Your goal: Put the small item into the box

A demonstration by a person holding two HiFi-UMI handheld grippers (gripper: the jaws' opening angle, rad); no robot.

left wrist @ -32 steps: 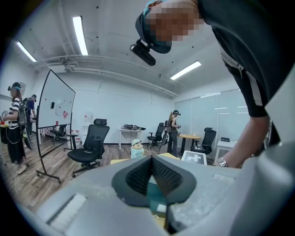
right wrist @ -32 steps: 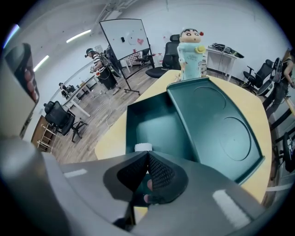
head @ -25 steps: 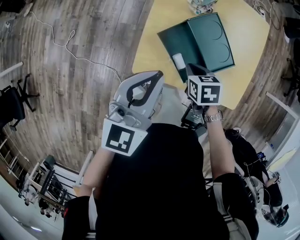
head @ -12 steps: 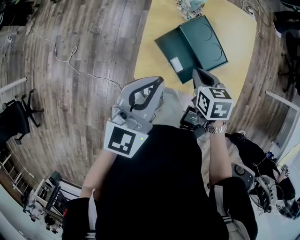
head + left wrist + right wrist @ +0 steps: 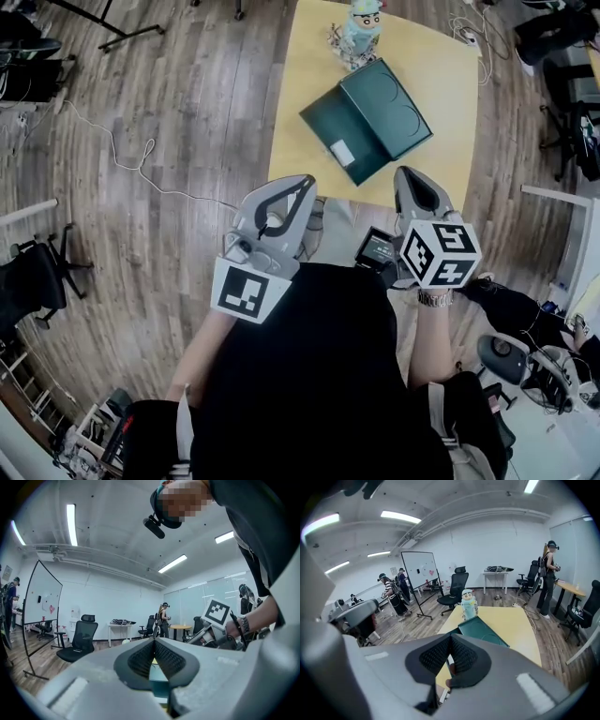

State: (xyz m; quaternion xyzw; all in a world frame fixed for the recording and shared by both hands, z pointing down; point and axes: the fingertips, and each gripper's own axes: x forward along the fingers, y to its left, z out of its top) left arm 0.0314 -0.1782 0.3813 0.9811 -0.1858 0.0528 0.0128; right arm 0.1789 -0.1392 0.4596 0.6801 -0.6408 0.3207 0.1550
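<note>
On the big yellow table (image 5: pixel 450 141) the green box (image 5: pixel 380 108) lies open. The left gripper (image 5: pixel 302 184) and the right gripper (image 5: pixel 412 174) are up near the person's body, well away from it, both pinched tight together with nothing inside. The small white item (image 5: pixel 342 153) seems to lie in the box half nearer the person, so I think the best thing now is to hold both claws clear and not bump the box.

One yellow table (image 5: pixel 441 112), one open green box (image 5: pixel 384 103), one small white item (image 5: pixel 342 153), one figurine (image 5: pixel 361 26).
</note>
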